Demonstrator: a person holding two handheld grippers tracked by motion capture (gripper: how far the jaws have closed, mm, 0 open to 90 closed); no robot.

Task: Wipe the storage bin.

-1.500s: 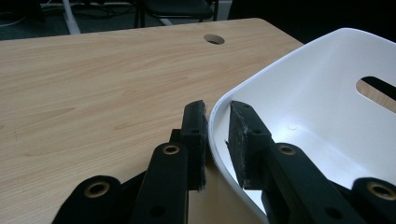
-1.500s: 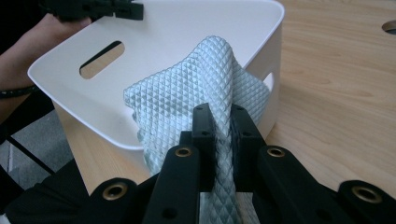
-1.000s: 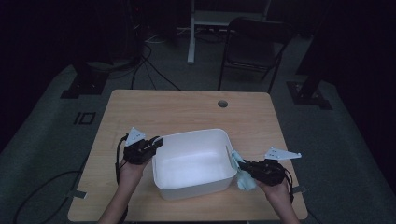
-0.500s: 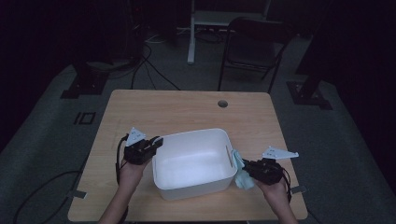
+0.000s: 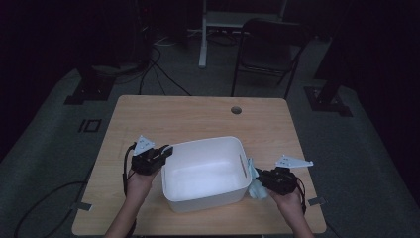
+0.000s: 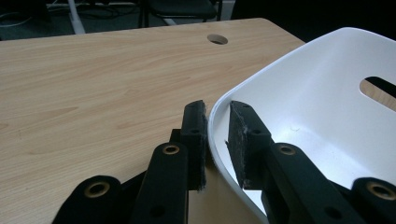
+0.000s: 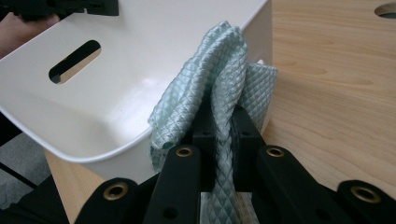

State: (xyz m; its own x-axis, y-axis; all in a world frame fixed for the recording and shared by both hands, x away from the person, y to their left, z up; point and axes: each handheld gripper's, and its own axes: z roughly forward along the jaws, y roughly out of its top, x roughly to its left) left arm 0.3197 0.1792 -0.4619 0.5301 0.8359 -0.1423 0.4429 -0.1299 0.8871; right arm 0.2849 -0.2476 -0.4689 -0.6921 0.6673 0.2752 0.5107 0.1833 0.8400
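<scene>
White tub on wooden worktop, gripped at its left rim by left gripper, jaws nearly closed with one inside and one outside the wall. Pale green cloth pinched tight in fully closed jaws of right gripper, pressed against tub's right outer wall just beside the handle slot. Step judged to be wiping the tub's outside: best done with tub held steady at the left, cloth kept flat on the wall and drawn along in even strokes, clear of the slot to avoid snagging. Lower end of cloth cut off in right gripper view; contact between left jaws and rim hard to confirm; room beyond worktop too dark to read.
</scene>
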